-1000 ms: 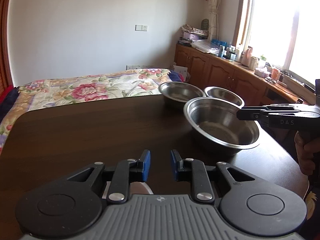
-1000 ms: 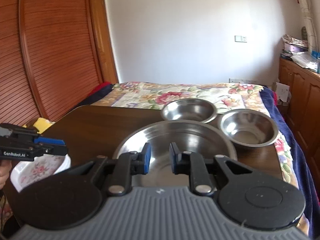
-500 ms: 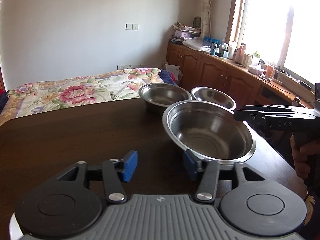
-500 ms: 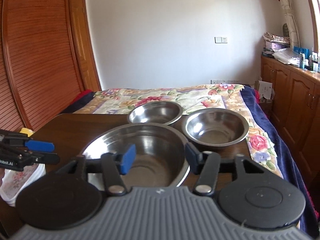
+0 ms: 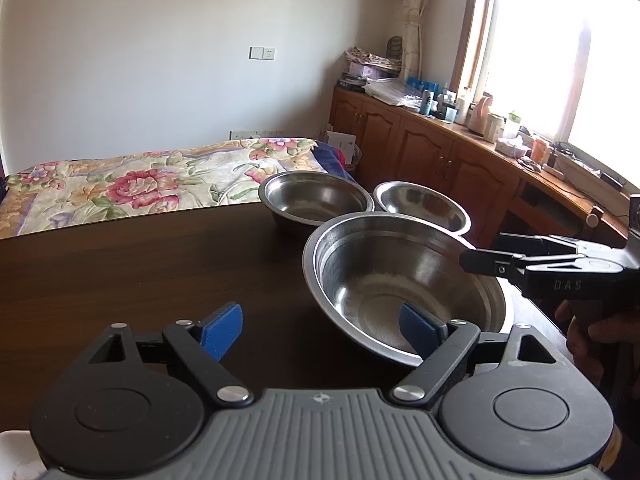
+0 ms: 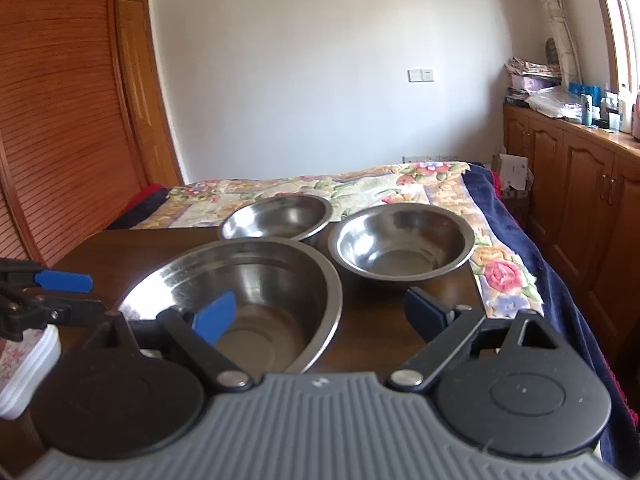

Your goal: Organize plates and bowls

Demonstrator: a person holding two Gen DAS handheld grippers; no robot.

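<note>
Three steel bowls stand on the dark wooden table (image 5: 140,280). The large bowl (image 5: 400,280) (image 6: 248,292) is nearest, with a mid-size bowl (image 5: 316,200) (image 6: 280,216) behind it and another bowl (image 5: 424,208) (image 6: 400,240) to its right. My left gripper (image 5: 324,330) is open, its right pad over the large bowl's near rim. My right gripper (image 6: 320,316) is open wide, straddling the large bowl's right rim. A white floral plate (image 6: 24,364) lies at the table's left edge, under the left gripper's fingers (image 6: 60,282).
A bed with a floral cover (image 5: 140,184) lies just beyond the table's far edge. Wooden cabinets (image 5: 460,160) with clutter line the right wall under a bright window. A slatted wooden door (image 6: 60,120) stands at the left. A hand (image 5: 592,332) holds the right gripper.
Both grippers went from nearly shut to wide open over the last second. Both moved closer to the large bowl, and the views swung rightward.
</note>
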